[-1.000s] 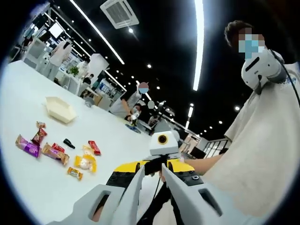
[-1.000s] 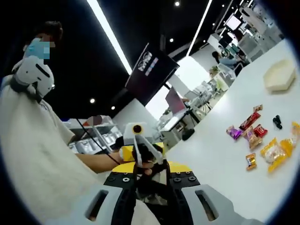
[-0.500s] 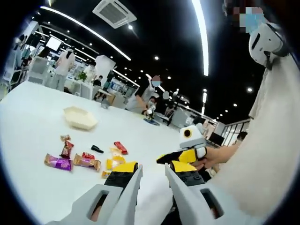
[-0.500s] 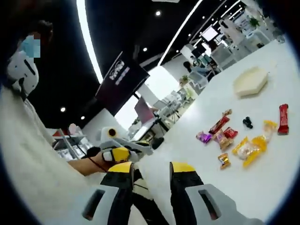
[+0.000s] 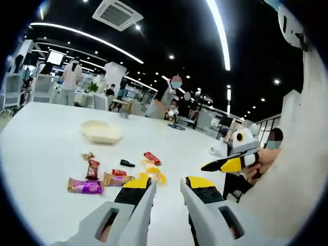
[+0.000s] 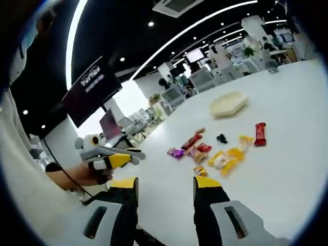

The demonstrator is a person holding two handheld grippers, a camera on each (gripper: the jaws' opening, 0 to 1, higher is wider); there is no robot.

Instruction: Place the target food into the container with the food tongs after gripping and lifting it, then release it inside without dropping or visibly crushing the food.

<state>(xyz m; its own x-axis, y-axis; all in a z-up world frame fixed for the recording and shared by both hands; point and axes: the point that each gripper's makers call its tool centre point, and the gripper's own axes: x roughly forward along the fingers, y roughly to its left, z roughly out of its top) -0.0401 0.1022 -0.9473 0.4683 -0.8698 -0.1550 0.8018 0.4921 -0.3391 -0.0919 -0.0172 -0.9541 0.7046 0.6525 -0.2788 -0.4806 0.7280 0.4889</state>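
Note:
On the white table (image 5: 46,154) lie several wrapped snacks: a purple pack (image 5: 84,185), a red bar (image 5: 151,158), yellow packs (image 5: 155,173) and a small black object (image 5: 127,164). Beyond them stands a cream hexagonal container (image 5: 101,131), with nothing visible inside it. My left gripper (image 5: 168,184) hangs above the near table edge, open, with nothing between its yellow-tipped jaws. My right gripper (image 6: 165,185) is open too, short of the snacks (image 6: 225,158) and the container (image 6: 228,103). Each gripper appears in the other's view, held by a hand: the right gripper (image 5: 233,163), the left gripper (image 6: 110,156).
The person's pale sleeve (image 5: 302,154) fills the right of the left gripper view. Desks, chairs and people stand beyond the table's far edge (image 5: 72,82). Bare white table (image 6: 277,174) lies to the right of the snacks.
Both views have swung down toward the table, so the snacks and container now sit nearer the middle. The two grippers have drawn apart from each other. The snacks stay where they were.

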